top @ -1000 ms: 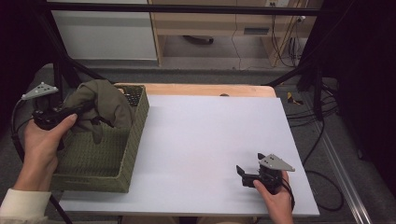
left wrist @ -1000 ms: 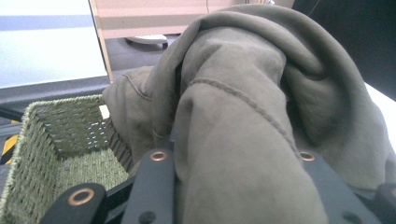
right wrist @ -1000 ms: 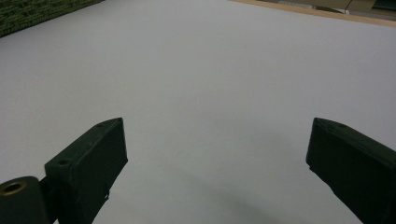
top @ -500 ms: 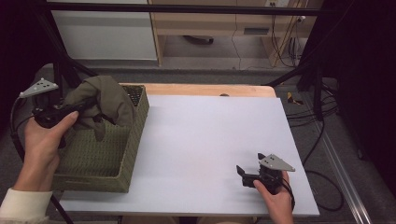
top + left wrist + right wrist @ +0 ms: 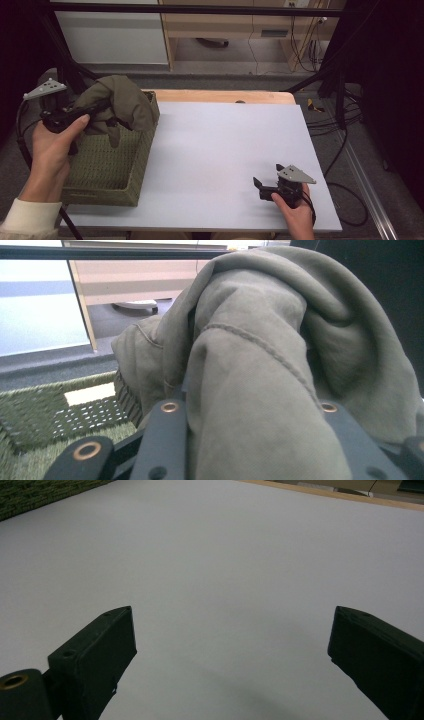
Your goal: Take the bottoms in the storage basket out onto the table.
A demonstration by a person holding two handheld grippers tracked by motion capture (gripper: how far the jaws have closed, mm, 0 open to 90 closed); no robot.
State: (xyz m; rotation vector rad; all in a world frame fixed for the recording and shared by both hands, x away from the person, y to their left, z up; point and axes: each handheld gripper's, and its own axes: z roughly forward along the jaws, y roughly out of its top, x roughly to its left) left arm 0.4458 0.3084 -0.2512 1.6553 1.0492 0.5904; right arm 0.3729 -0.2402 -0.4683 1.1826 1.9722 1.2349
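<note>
An olive-green garment hangs bunched over the far end of a green woven basket at the table's left. My left gripper is shut on a thick fold of it and holds it above the basket; in the left gripper view the garment bulges up between the two black jaws and hides their tips. My right gripper rests on the white table top near the front right, held by a hand. In the right gripper view its jaws stand wide apart over bare white surface, my right gripper open.
The basket's near part shows its woven floor. A wooden strip edges the table's far side. Black frame posts rise behind the basket, and cables lie on the floor to the right.
My left gripper has lifted the garment a little higher over the basket and shifted slightly to the right. The right gripper has stayed where it was.
</note>
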